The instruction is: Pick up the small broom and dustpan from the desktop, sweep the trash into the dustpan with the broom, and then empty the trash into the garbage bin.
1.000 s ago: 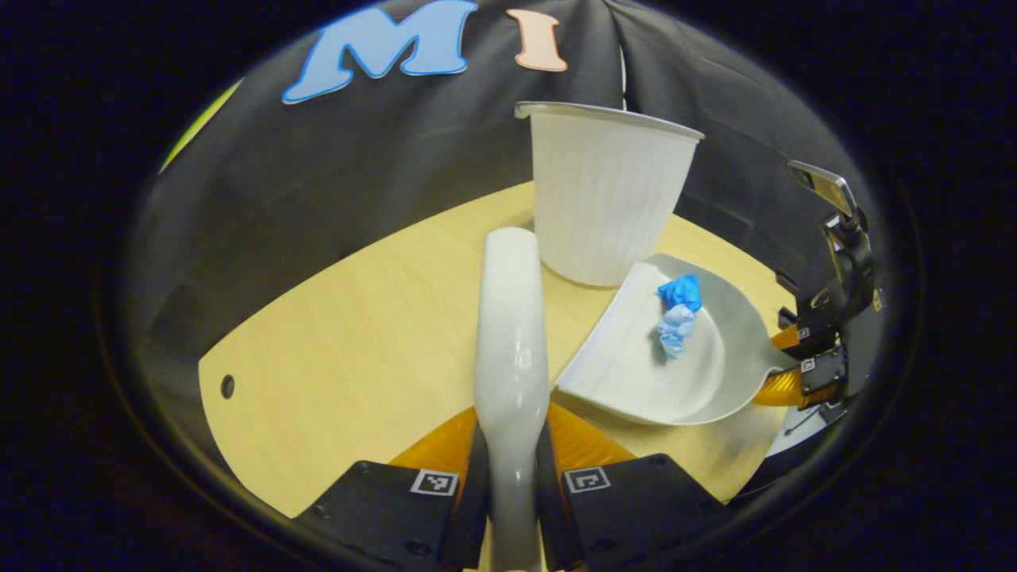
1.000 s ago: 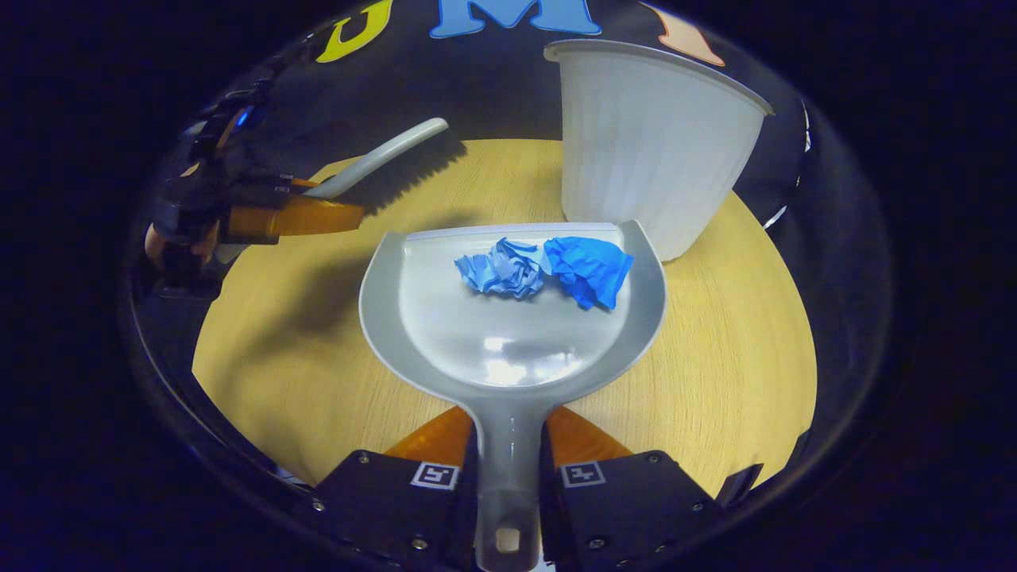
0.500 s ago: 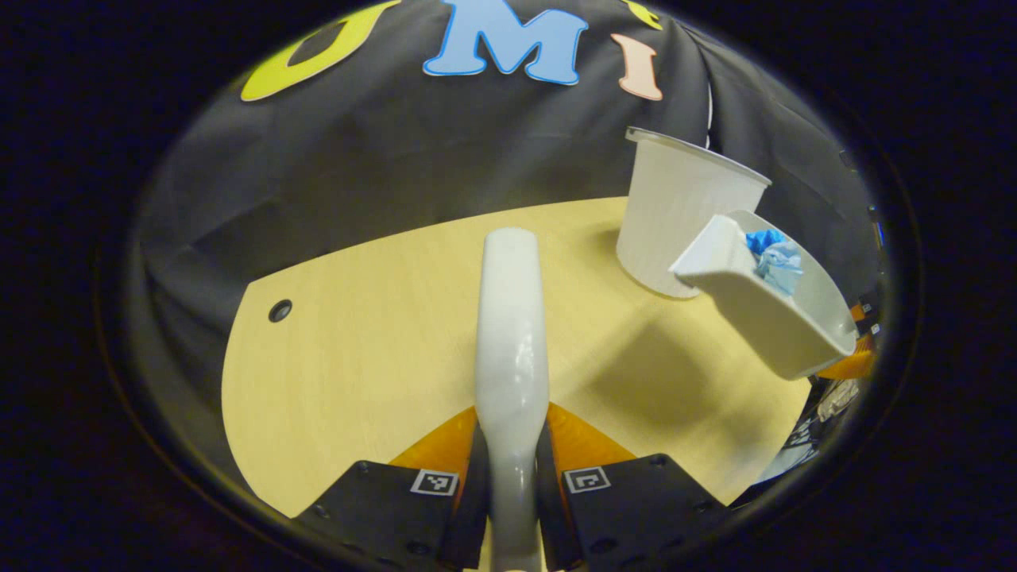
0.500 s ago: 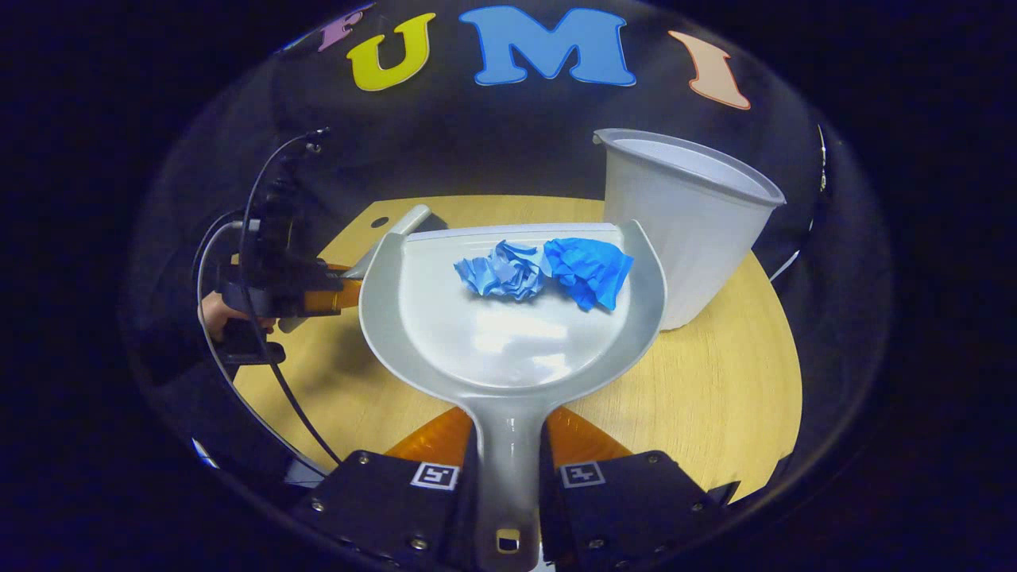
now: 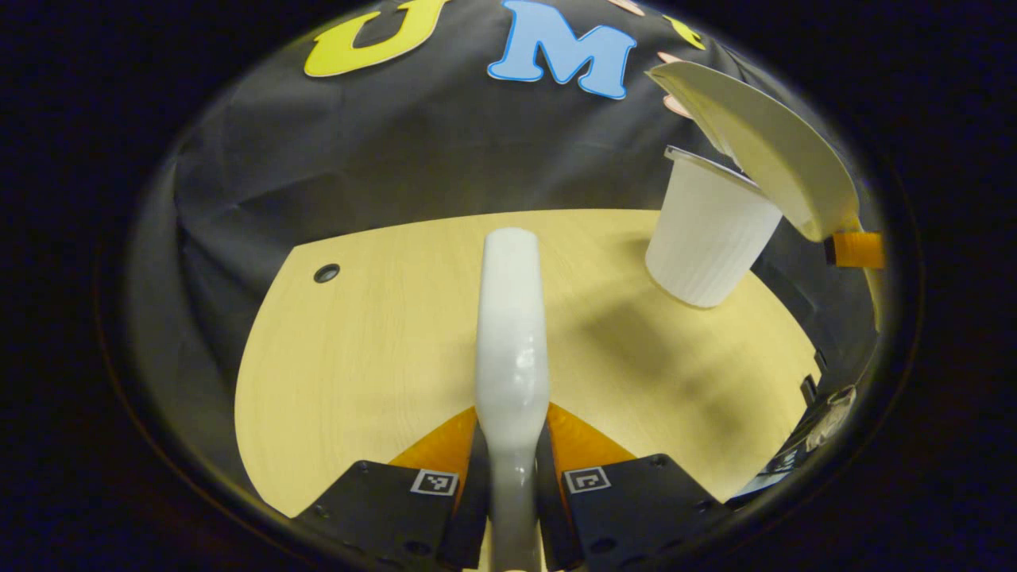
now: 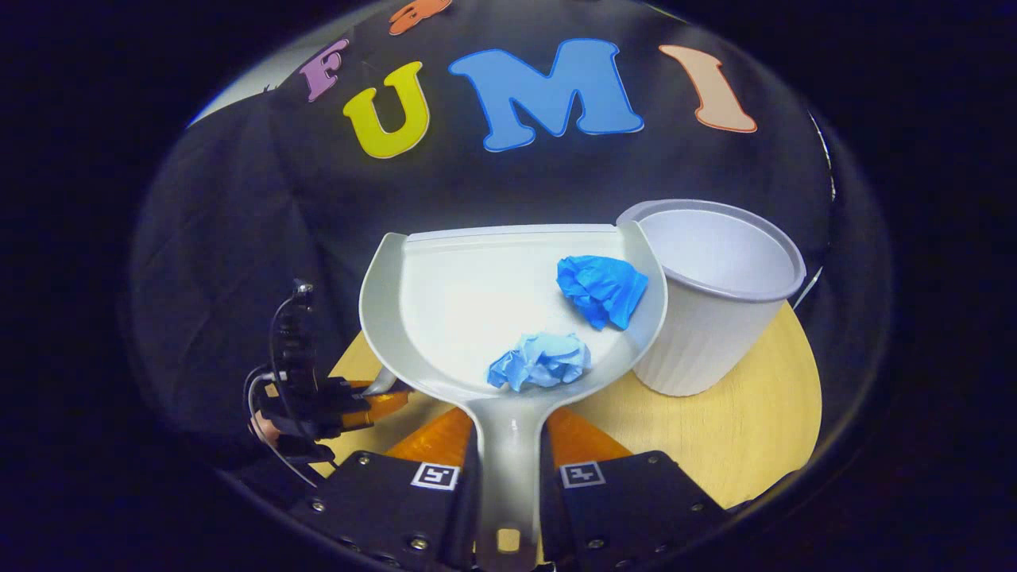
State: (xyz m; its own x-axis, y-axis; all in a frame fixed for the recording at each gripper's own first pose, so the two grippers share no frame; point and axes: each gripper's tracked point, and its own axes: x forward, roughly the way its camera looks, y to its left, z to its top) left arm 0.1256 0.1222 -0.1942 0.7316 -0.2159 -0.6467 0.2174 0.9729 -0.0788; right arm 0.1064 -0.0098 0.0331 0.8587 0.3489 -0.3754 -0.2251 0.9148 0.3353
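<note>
Dustpan handle pinched in right hand-held gripper; carry over garbage bin rim w/o spilling trash; tip fwd slowly.

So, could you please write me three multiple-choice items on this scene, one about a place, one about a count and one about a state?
1. Where does the garbage bin stand?
A. On the wooden desktop
B. On the floor
C. Inside the dustpan

2. How many crumpled paper balls lie in the dustpan?
A. One
B. Two
C. Four

3. What state is the right gripper in?
A. Open and free
B. Shut on the broom
C. Shut on the dustpan's handle

Answers:
1. A, since the bin's base rests on the desktop in both views.
2. B, since the right gripper view shows a dark blue ball and a light blue ball in the pan.
3. C, since both jaws press the handle from either side, while the left gripper grips the broom.
</note>
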